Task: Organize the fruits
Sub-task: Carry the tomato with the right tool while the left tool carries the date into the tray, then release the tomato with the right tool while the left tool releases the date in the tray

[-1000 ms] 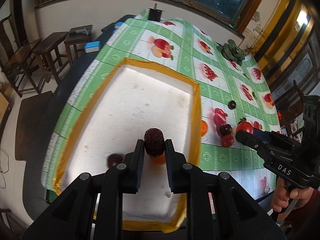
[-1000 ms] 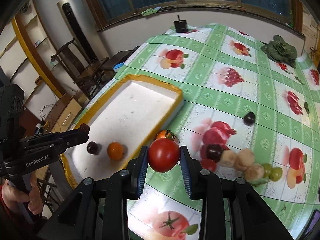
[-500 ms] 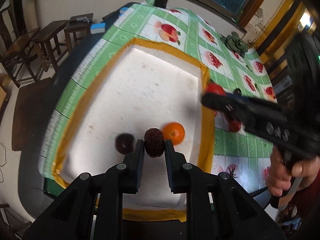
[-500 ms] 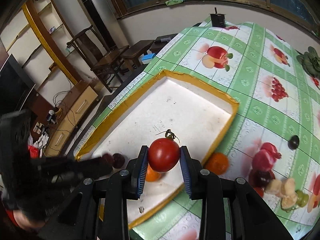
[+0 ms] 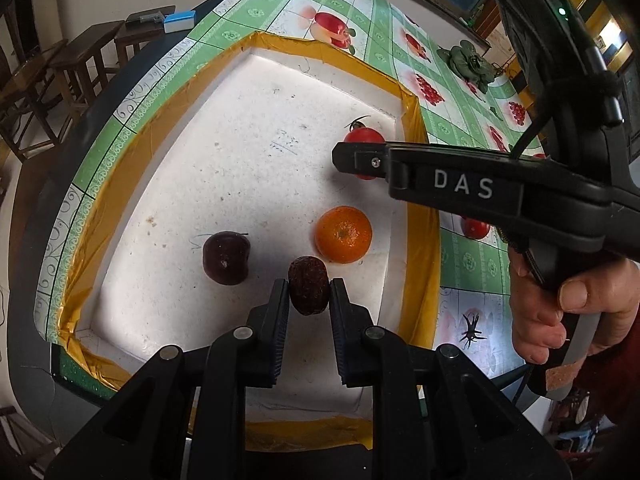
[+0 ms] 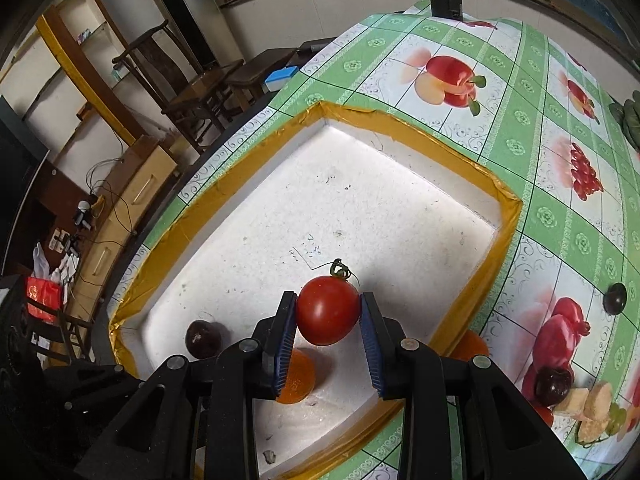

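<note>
My left gripper (image 5: 309, 294) is shut on a dark brown wrinkled fruit (image 5: 308, 290), held low over the near part of a white foam tray (image 5: 256, 128) with a yellow taped rim. In the tray lie a dark plum (image 5: 226, 257) and an orange (image 5: 343, 234). My right gripper (image 6: 328, 320) is shut on a red tomato (image 6: 328, 310) with a green stem, over the same tray; in the left wrist view that tomato (image 5: 362, 138) shows behind the right gripper's finger. The plum (image 6: 203, 338) and the orange (image 6: 298, 378) appear below it.
The tray sits on a table with a green fruit-print cloth (image 6: 560, 208). Right of the tray lie another orange (image 6: 470, 346), dark plums (image 6: 554, 386) (image 6: 615, 298), pale fruit pieces (image 6: 592, 404) and a red tomato (image 5: 474, 228). A hand (image 5: 560, 312) holds the right gripper. Chairs stand at the left.
Both grippers sank toward the tray. The right one carried the tomato leftward from above the cloth to over the tray. The left one kept its brown fruit.
</note>
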Demonstrator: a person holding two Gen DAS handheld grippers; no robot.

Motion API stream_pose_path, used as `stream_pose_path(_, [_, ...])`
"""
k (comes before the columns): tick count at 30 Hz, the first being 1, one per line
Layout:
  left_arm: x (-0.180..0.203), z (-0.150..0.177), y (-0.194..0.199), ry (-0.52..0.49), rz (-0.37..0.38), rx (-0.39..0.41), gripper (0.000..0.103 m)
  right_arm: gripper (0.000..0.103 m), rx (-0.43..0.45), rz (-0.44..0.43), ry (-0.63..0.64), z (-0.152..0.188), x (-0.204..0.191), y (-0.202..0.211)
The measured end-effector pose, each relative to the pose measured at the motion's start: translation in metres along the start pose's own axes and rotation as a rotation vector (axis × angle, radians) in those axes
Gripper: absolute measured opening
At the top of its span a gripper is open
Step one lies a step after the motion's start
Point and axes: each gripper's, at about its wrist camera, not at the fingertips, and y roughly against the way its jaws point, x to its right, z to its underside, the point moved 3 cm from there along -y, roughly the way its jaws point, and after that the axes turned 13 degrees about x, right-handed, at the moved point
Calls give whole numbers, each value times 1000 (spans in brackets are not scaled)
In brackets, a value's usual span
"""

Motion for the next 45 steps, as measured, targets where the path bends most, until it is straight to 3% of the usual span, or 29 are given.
stream_pose_path(45, [-13, 2, -14, 14, -41, -34, 18, 33, -42, 45, 49, 8, -7, -24])
